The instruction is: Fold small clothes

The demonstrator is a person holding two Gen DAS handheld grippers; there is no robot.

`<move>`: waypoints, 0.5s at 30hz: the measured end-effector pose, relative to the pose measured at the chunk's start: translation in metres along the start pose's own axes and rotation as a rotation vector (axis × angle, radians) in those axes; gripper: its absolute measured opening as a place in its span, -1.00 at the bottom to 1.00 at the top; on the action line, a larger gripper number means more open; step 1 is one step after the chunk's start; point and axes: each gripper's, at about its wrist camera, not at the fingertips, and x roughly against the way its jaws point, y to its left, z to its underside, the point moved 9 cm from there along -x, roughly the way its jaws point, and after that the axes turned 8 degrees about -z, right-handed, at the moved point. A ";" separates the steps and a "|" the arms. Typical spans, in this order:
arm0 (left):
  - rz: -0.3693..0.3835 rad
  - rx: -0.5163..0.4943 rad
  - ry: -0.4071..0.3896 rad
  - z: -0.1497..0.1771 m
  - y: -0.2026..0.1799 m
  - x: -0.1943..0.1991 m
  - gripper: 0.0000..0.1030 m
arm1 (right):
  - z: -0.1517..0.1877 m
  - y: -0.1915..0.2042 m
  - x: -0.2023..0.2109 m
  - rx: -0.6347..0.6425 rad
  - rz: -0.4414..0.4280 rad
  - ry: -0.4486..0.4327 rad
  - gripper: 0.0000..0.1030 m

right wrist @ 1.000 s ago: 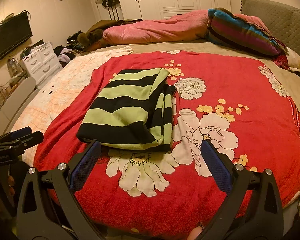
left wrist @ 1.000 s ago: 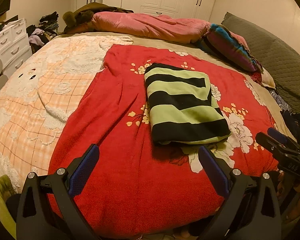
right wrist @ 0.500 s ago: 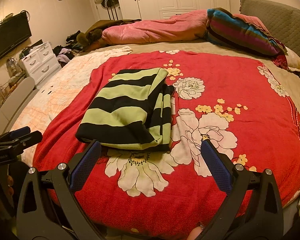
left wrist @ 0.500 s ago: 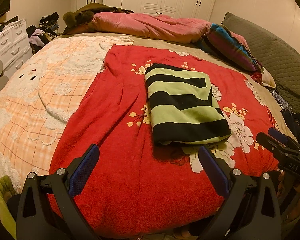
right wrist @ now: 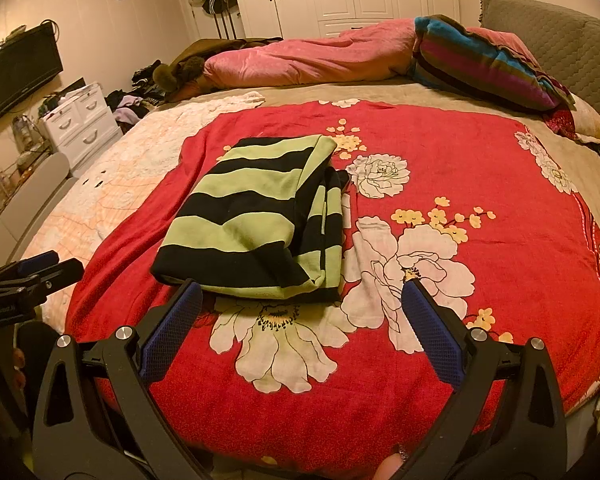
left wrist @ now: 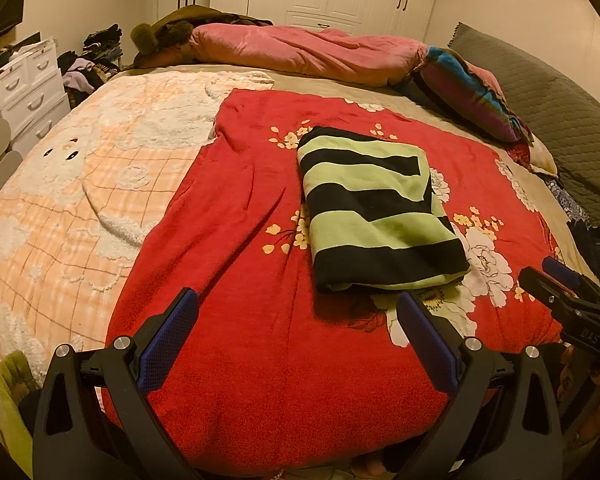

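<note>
The striped garment (left wrist: 376,208) lay folded on the red blanket (left wrist: 240,216); both the left gripper (left wrist: 296,320) and right gripper (right wrist: 300,312) hovered before it, fingers spread and empty, suggesting only edge-squaring remained.

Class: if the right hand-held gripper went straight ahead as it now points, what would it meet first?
Probably the folded striped garment, whose near edge lies just beyond the open right hand-held gripper; depth is uncertain.

Both grippers idle, jaws spread, nothing held.

The left gripper (left wrist: 296,308) and the right gripper (right wrist: 300,300) are level and side by side, blue-padded fingers (left wrist: 168,340) wide apart. A fingertip of the person's hand (right wrist: 388,470) shows beneath the right gripper.
</note>
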 end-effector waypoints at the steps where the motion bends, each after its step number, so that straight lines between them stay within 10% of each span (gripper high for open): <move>1: 0.000 0.000 0.000 0.000 0.000 0.000 0.92 | 0.000 0.000 0.000 0.000 0.000 0.000 0.83; 15: 0.007 -0.007 0.004 0.000 -0.001 0.000 0.92 | -0.001 0.000 0.000 0.000 -0.001 -0.001 0.82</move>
